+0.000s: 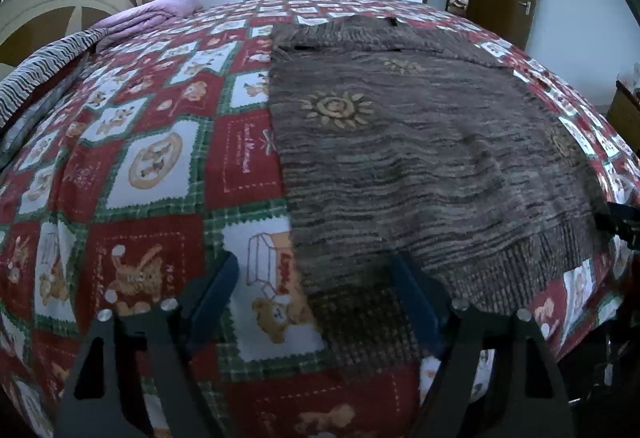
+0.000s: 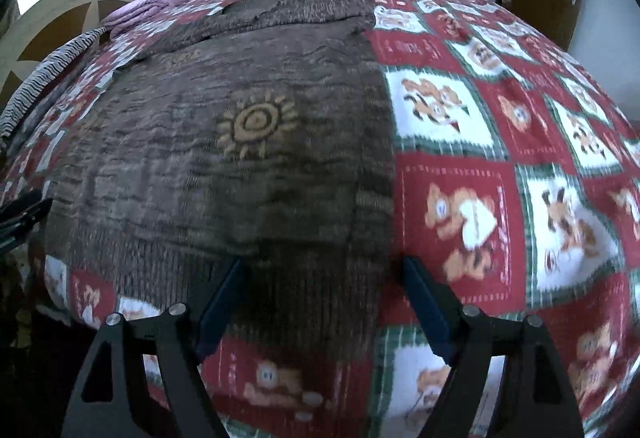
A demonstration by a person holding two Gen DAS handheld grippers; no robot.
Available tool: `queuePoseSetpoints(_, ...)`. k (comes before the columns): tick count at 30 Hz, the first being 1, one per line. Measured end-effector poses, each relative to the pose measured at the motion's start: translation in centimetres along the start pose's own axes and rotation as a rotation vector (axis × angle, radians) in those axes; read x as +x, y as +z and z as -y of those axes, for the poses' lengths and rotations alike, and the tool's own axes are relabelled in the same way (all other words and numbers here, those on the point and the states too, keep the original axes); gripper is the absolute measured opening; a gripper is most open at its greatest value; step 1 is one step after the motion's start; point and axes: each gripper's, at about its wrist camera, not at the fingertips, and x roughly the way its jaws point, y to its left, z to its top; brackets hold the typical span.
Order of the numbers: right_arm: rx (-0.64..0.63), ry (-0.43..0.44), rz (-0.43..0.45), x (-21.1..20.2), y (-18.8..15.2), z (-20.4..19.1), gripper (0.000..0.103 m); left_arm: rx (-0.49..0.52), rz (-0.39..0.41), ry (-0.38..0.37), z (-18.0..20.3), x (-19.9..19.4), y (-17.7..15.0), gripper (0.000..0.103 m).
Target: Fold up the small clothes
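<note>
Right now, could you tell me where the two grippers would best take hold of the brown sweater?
Probably at the two near corners of the brown sweater, on its ribbed hem, coming from the near bed edge. It lies flat, and each open gripper, left gripper and right gripper, straddles a corner.

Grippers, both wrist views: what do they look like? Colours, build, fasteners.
Same build on both. The left gripper and right gripper each have two flat dark blue jaws on black linkage arms with triangular cut-outs, pinned by round silver fasteners. No cables, markings, hands or sleeves are visible in either view.
</note>
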Motion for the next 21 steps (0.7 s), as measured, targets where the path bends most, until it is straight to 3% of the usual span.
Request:
queuePoseSetpoints(9,0.03,0.026,0.027,-0.6,-1.1,0.3,0.081,0.005,-0.005,-0.022,1.0,-0.4,-0.3,0.062)
queuePoseSetpoints(12,0.023,0.019,0.037,-0.7,-1.3,0.0,0.075,0.011,-0.009,-0.031,1.4,-0.6,-0.4,0.053)
queuePoseSetpoints(17,-0.003,0.026,0.049,-1.0,-1.2,-0.3,0.045,0.022,-0.012,-0.069,1.8,-0.7,-0.5,0.028)
queuePoseSetpoints(18,-0.005,0.029,0.048,-1.0,-1.3,-0.3,0.044,0.022,-0.012,-0.08,1.8,-0.8,-0.6,0.014)
queuePoseSetpoints(21,-0.014,0.049,0.051,-1.4,-1.2,-0.3,0.02,-0.003,-0.007,-0.125,1.4,-1.2,-0.3,0.009)
